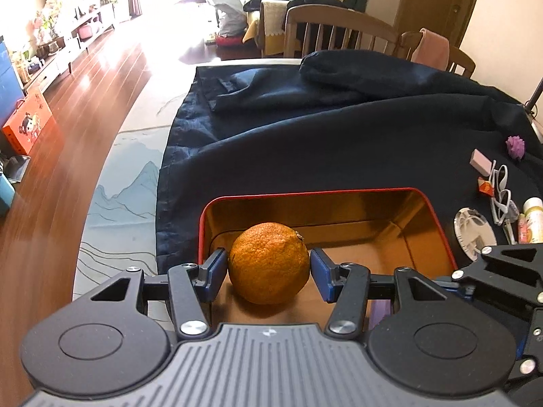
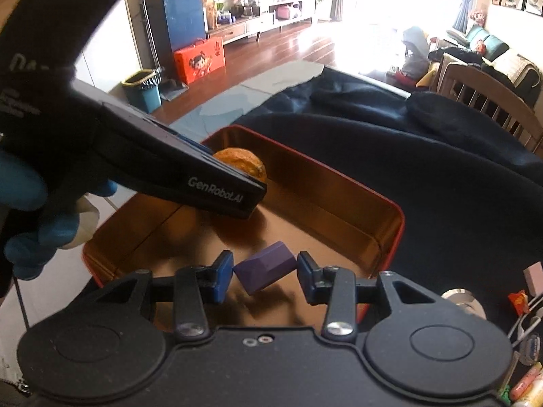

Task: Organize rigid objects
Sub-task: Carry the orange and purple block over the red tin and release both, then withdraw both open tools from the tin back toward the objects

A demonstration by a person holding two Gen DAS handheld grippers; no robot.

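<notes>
Holding firm: left gripper (image 1: 268, 268) fingers clamp the orange (image 1: 268, 263) at its widest; right gripper (image 2: 265, 273) pinches purple block (image 2: 264, 270) over tin (image 2: 390, 234); both rigid, light; orange's skin likely yields slightly

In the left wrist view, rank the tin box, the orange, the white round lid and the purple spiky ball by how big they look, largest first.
1. Tin box
2. Orange, though it sits nearest the camera, so it looks bigger than it is
3. White round lid
4. Purple spiky ball, farther off, so it looks smaller than it is
</notes>
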